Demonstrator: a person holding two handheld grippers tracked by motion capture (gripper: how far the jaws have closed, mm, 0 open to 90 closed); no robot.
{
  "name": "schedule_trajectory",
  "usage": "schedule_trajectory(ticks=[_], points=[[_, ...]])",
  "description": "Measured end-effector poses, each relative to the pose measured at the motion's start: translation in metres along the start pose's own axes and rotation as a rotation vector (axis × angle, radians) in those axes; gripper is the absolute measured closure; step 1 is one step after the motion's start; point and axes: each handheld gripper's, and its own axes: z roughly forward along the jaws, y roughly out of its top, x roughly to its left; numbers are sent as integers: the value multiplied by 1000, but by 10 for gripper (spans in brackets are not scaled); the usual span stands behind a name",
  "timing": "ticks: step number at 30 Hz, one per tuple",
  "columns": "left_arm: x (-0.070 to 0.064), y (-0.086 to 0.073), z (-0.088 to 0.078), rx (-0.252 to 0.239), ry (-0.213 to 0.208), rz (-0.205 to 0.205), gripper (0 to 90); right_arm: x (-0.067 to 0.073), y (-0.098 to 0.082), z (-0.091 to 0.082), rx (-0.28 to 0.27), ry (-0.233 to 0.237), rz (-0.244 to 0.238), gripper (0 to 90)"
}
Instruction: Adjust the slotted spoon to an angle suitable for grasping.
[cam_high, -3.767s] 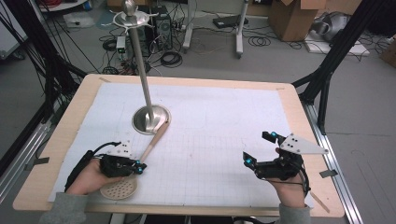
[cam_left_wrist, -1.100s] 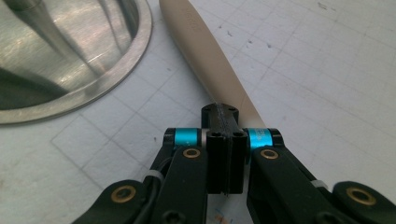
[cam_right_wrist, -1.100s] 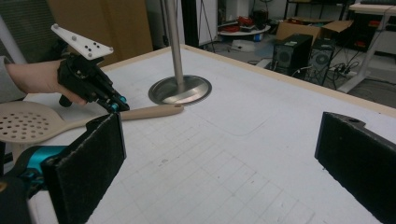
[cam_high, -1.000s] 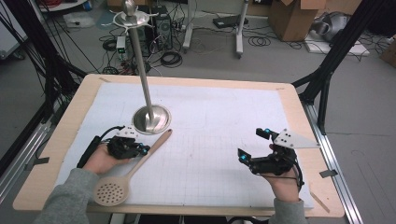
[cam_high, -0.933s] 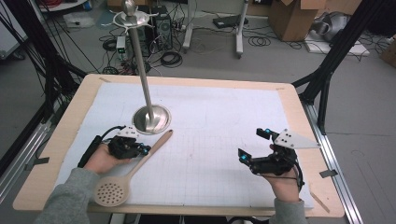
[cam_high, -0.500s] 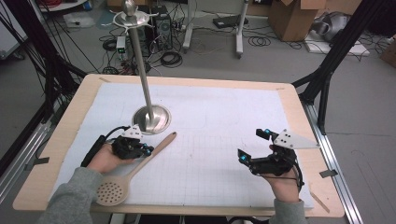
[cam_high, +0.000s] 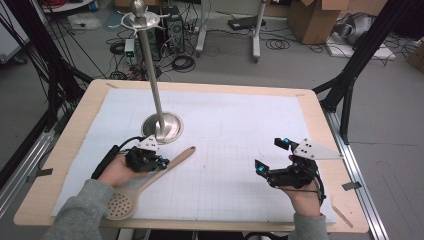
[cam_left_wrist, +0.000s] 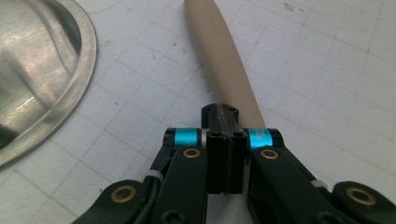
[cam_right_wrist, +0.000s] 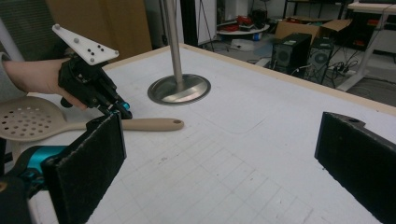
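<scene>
**Slotted spoon, held by the handle near the stand**

Item: a beige slotted spoon (cam_high: 150, 184), lying aslant on the white gridded mat (cam_high: 235, 135) toward the table's front-left corner. The perforated bowl is seen nearest the front edge; the handle end with its hanging hole points toward the middle of the mat. From the right gripper view the bowl appears lifted slightly off the mat, though this cannot be told for certain.

Left gripper (cam_high: 159, 163): clamped on the spoon's handle, about midway along it. In the left gripper view the jaws are seen pressed together over the handle (cam_left_wrist: 223, 56), which runs on ahead of them.

Right gripper (cam_high: 272, 159): held above the mat near the front-right corner, jaws spread wide, nothing between them.

Fixture: a metal stand (cam_high: 162, 127) with a round base and a tall pole, just behind the left gripper, toward the table's left side.

Handling note, as a judgement: the spoon seems meant for hanging on the stand. The grip is best kept firm and square so that the bowl's weight does not swing the handle round. The hole end should be kept free and visible, and the pole should be approached slowly so that the stand is not knocked.
</scene>
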Motion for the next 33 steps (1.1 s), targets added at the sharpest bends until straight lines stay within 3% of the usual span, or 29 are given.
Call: schedule_trajectory(ticks=[33], points=[[-16, 9, 9, 6, -45, 41, 895, 1, 0, 1, 9, 4, 5, 9]])
